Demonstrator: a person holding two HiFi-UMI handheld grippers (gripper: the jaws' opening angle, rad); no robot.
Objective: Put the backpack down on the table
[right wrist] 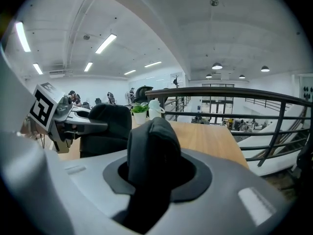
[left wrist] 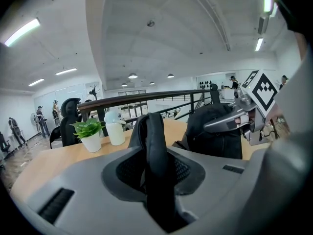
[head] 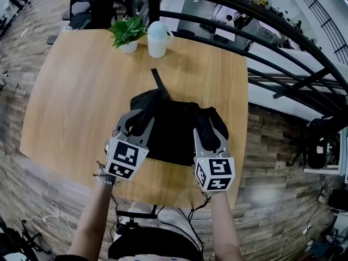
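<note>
A black backpack (head: 174,129) lies on the wooden table (head: 76,91) near its front edge. My left gripper (head: 136,118) straddles its left shoulder strap (left wrist: 154,151), which stands up in the gap with room beside it. My right gripper (head: 209,132) straddles the right strap (right wrist: 151,151) in the same way. Both stand open, and the pads do not visibly press the straps. The bag's body (left wrist: 215,136) shows in the left gripper view with the other gripper on it, and likewise in the right gripper view (right wrist: 105,131).
A small potted plant (head: 129,32) and a white jug (head: 157,38) stand at the table's far edge. A dark metal railing (head: 261,31) runs along the right, with a drop beyond it. Black chairs (head: 89,7) stand behind the table.
</note>
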